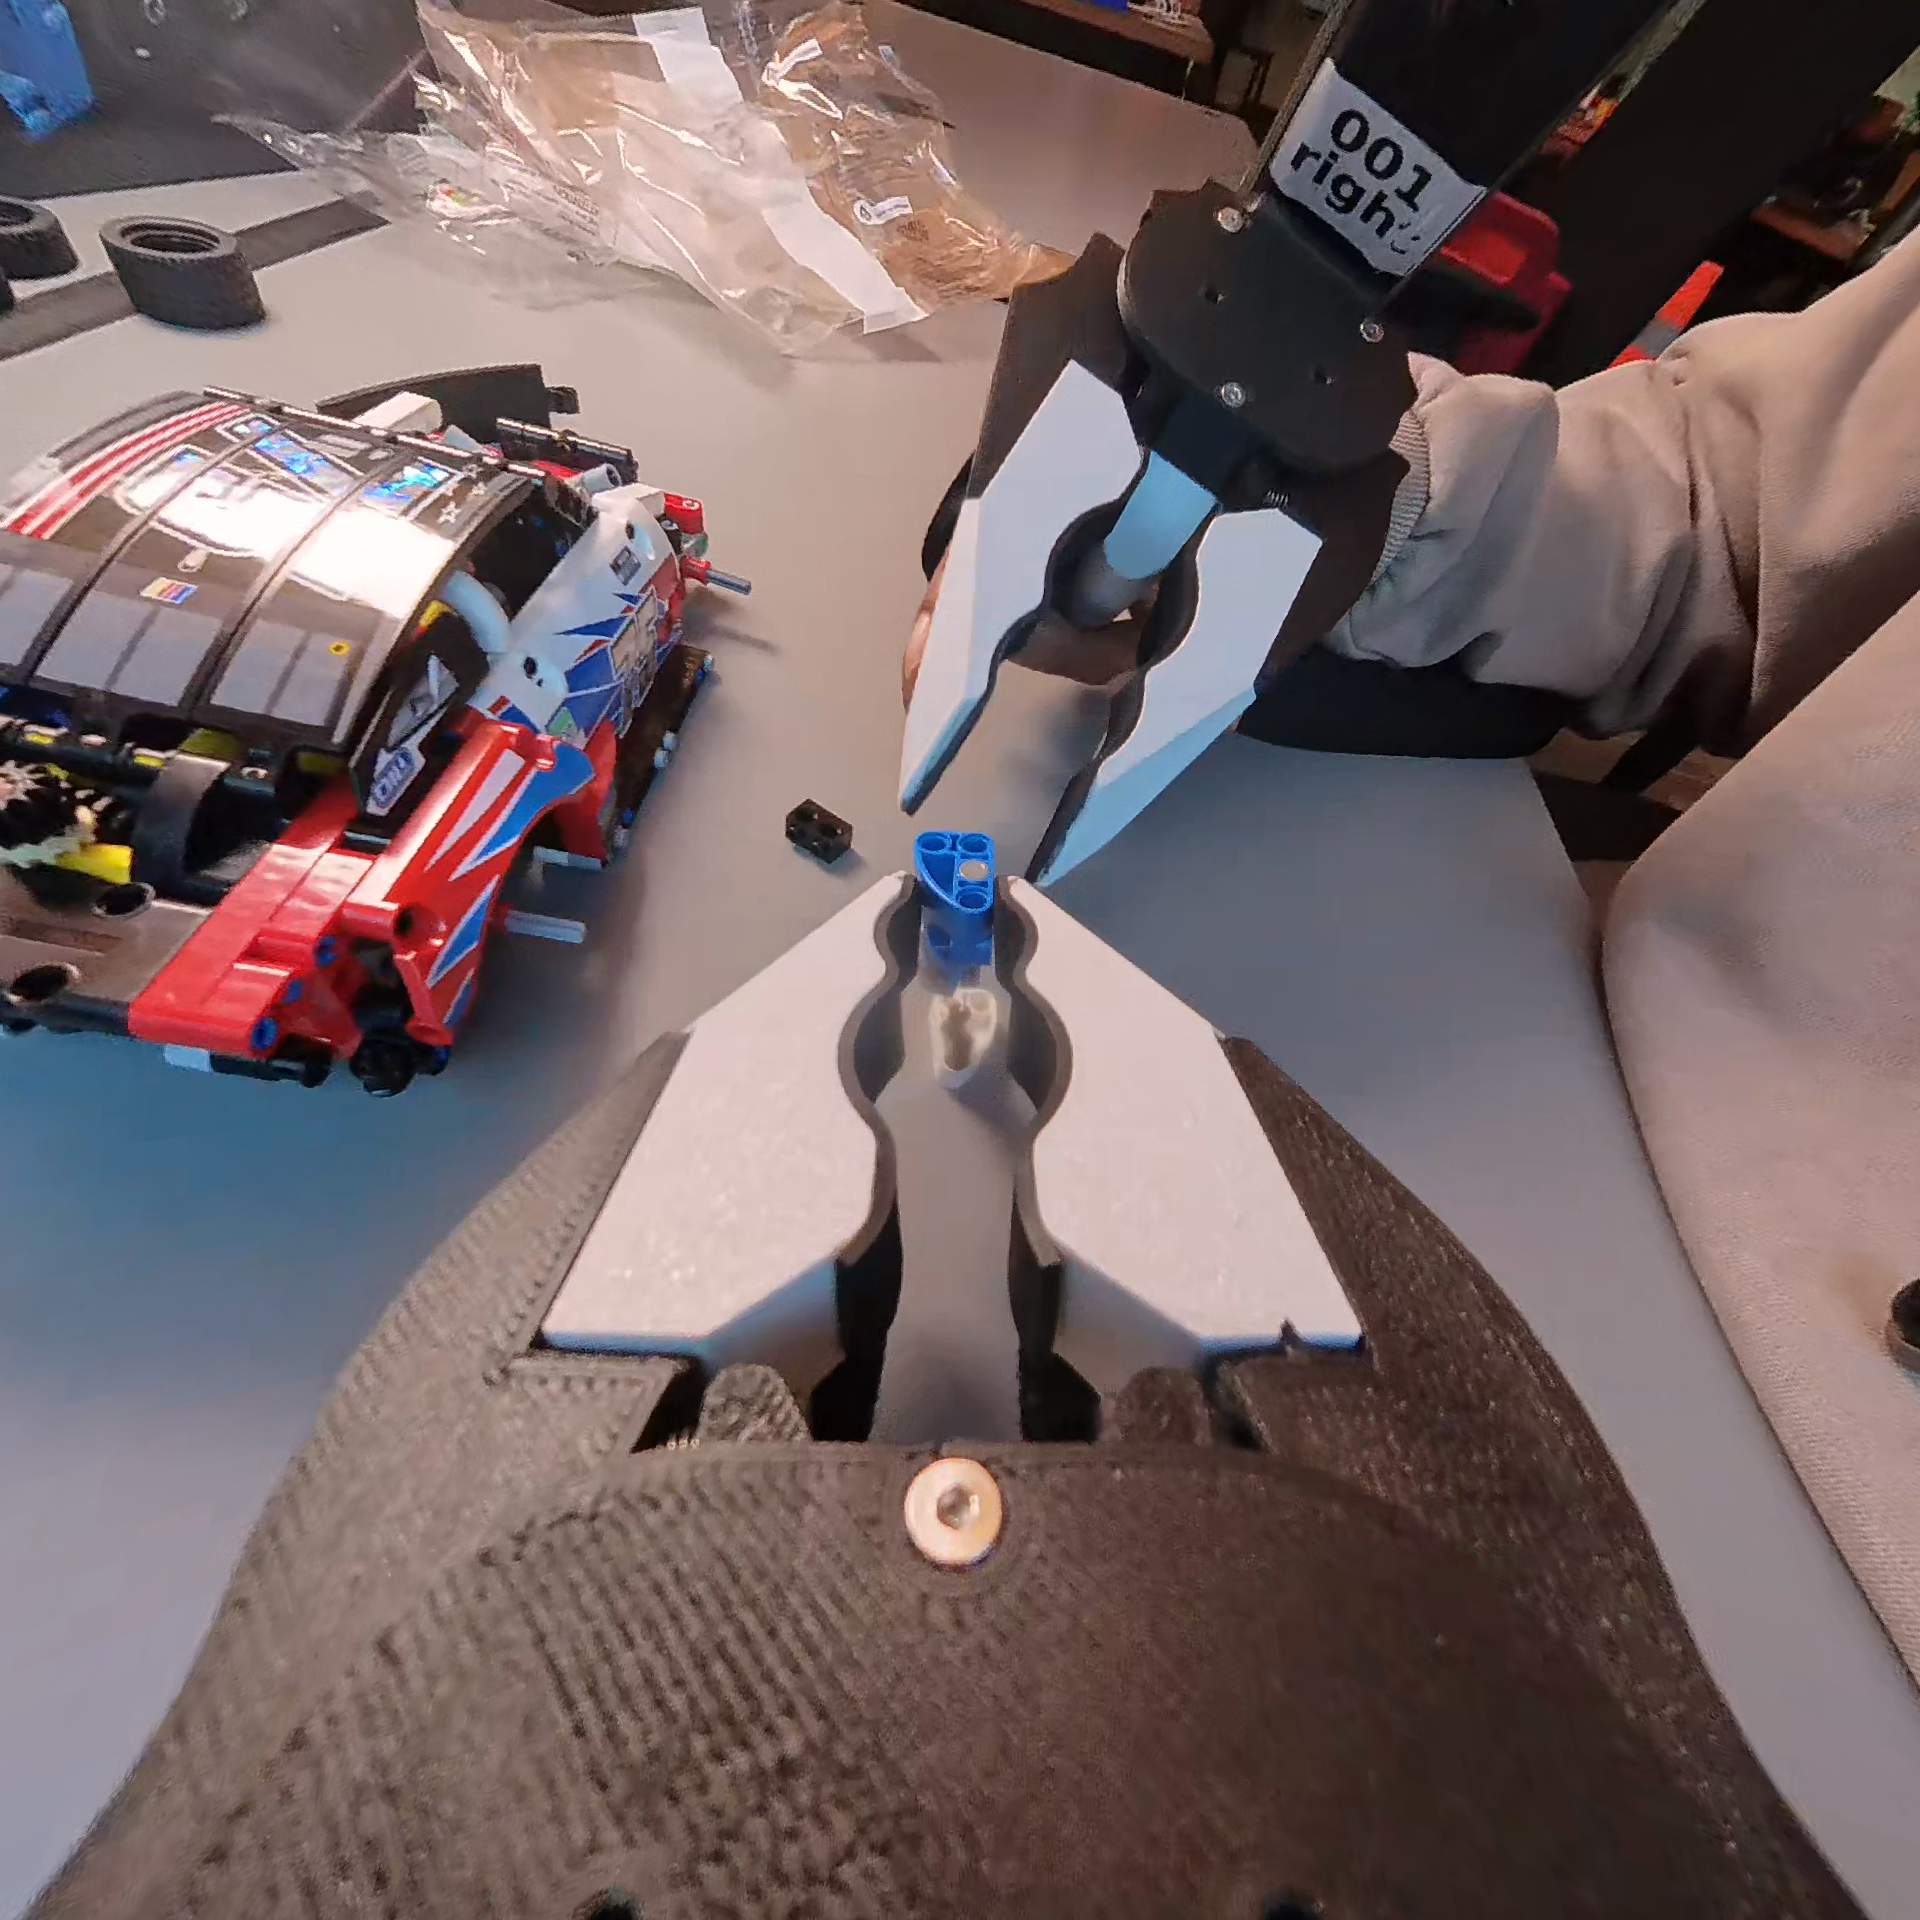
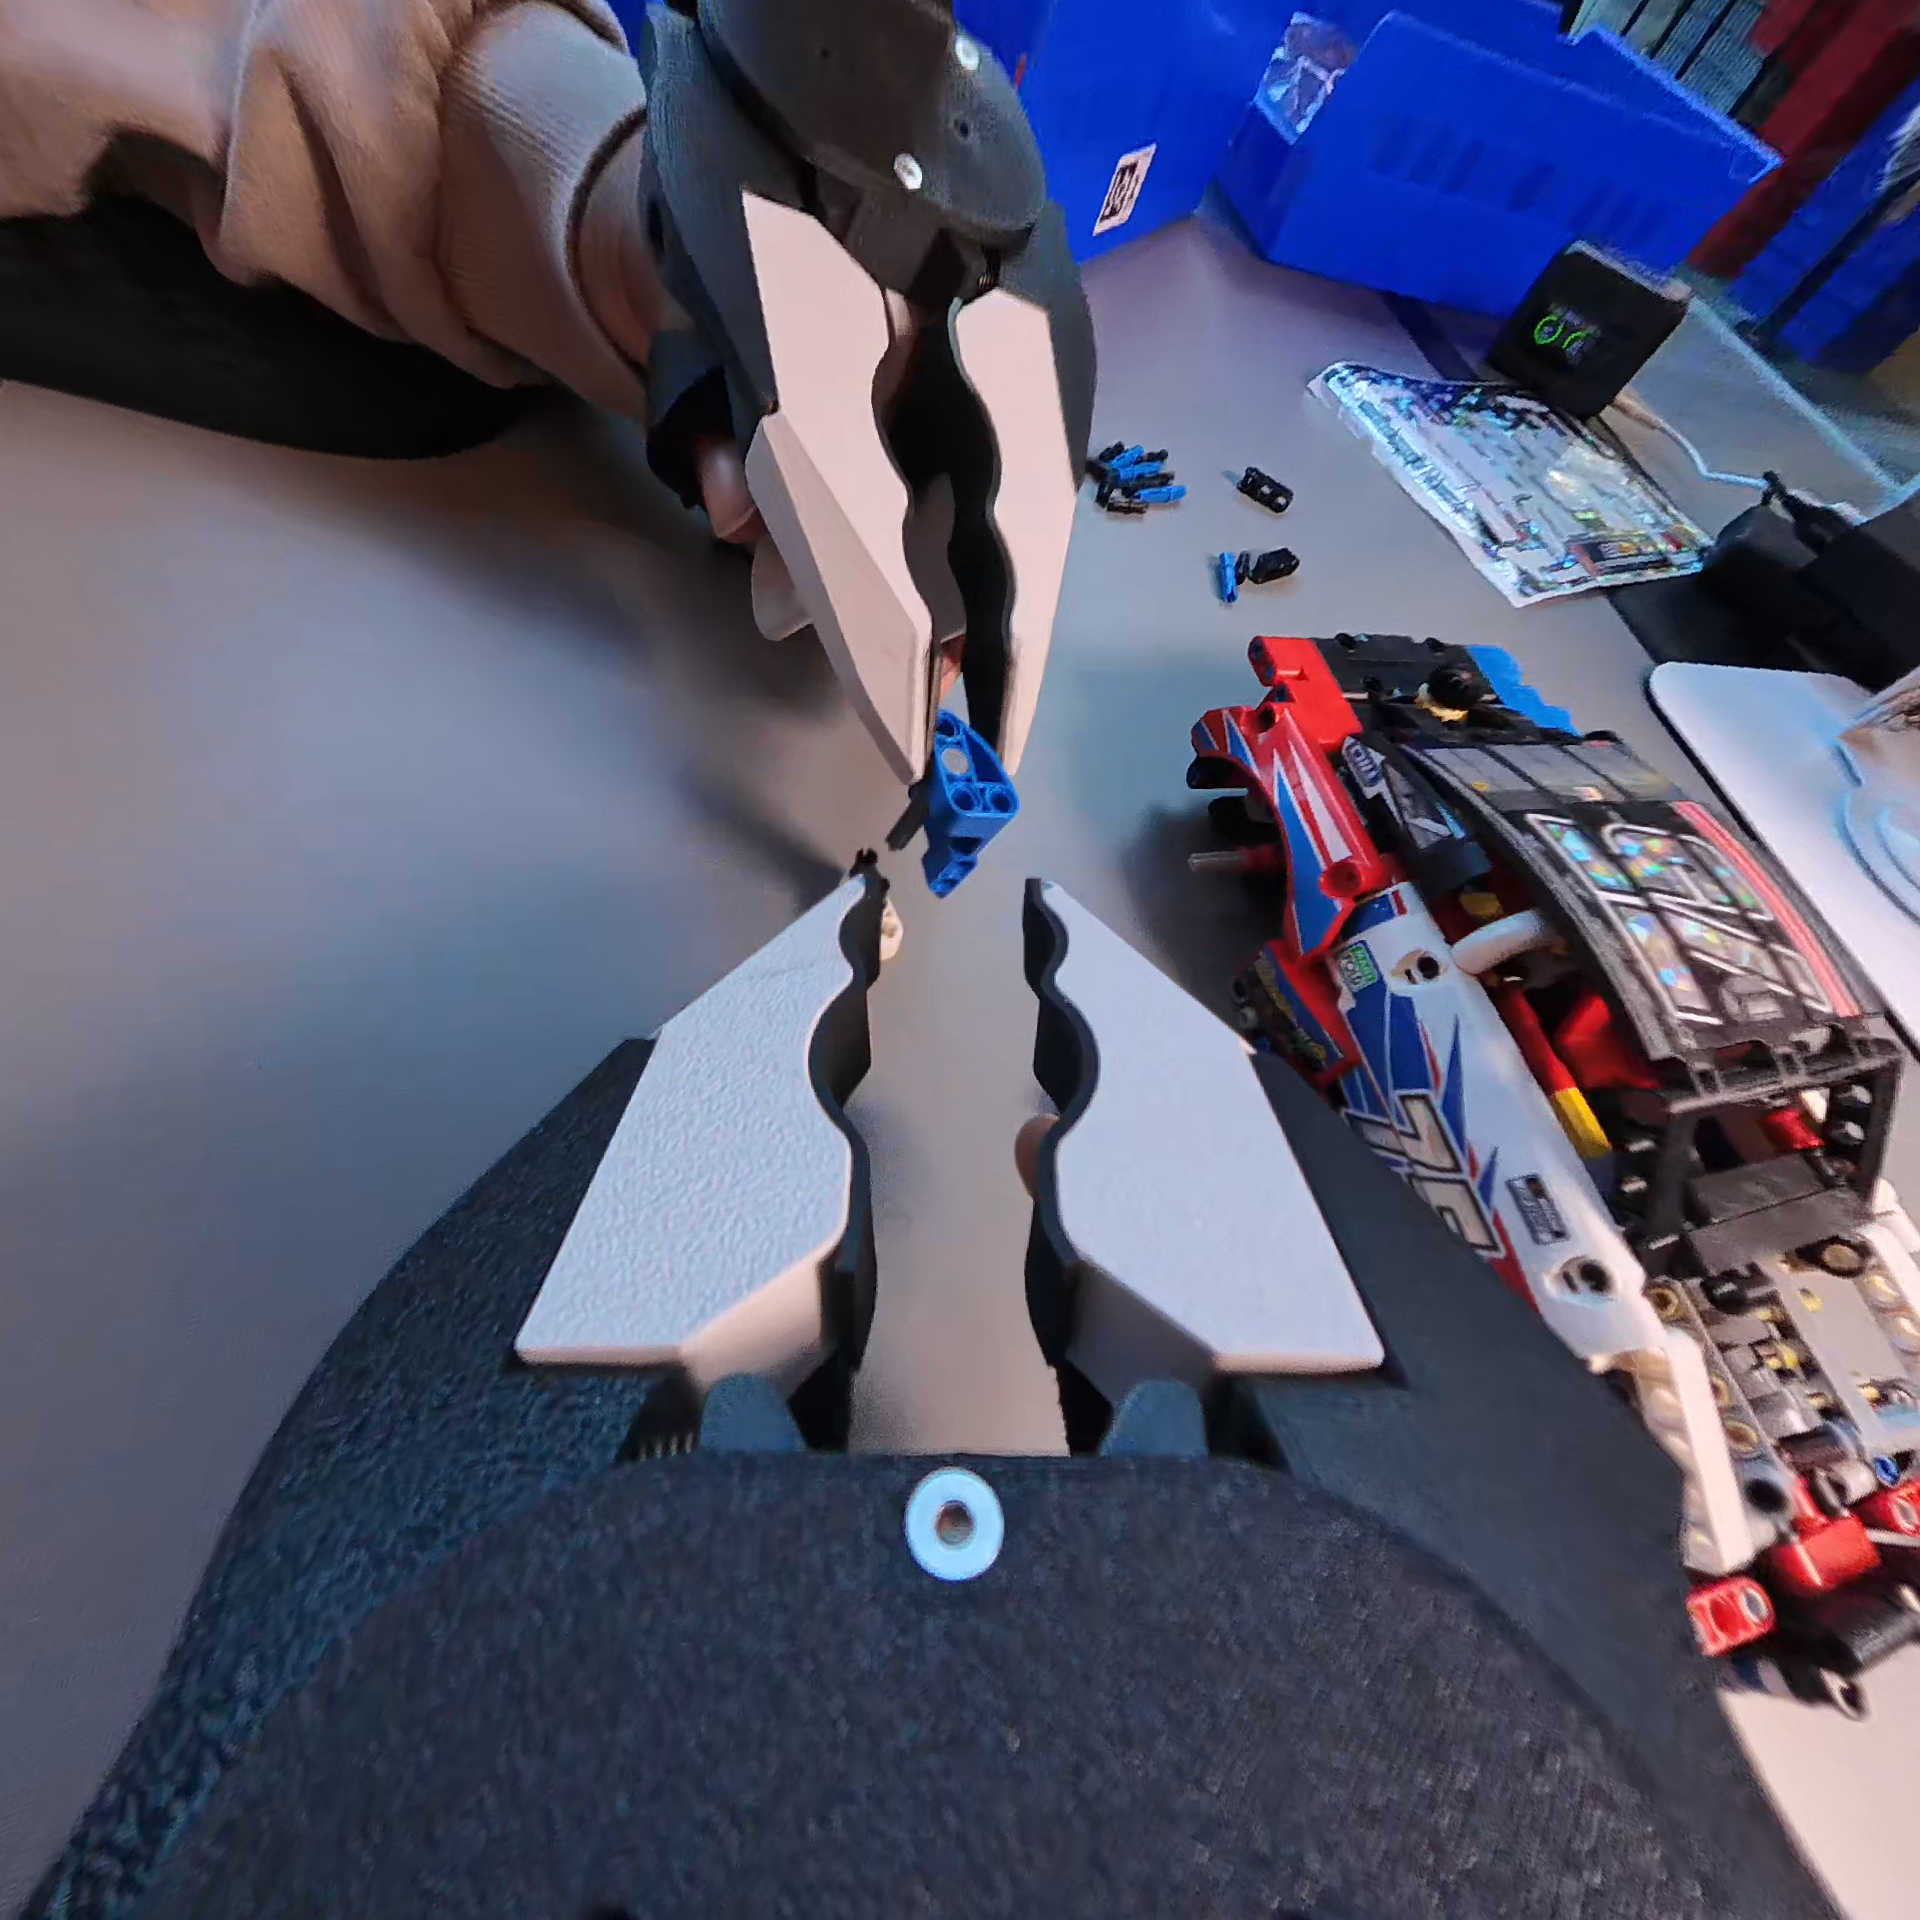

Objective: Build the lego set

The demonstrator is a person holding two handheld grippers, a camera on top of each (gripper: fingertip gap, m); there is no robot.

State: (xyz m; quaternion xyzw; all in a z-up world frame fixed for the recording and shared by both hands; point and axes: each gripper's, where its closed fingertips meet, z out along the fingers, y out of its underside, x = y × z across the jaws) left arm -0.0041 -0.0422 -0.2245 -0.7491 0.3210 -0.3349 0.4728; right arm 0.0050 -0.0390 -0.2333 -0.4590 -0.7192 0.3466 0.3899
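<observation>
Grey table [image 1: 1351, 987], perhaps blue bins [image 2: 1455, 156]

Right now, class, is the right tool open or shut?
Open. The right tool shows a clear gap between its fingertips, with grey table visible through it and nothing gripped.

Glossy plastic car [image 1: 312, 717], crinkled clear bags [image 1: 675, 156] (table's far edge), matt grey tabletop [image 1: 1299, 1039], rough-printed black gripper shell [image 1: 935, 1714].

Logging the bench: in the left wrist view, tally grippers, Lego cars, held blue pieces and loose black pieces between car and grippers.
Grippers: 2 (left gripper, right gripper)
Lego car: 1
Blue piece, shut in the left gripper: 1
Loose black piece: 1
Total: 5
</observation>
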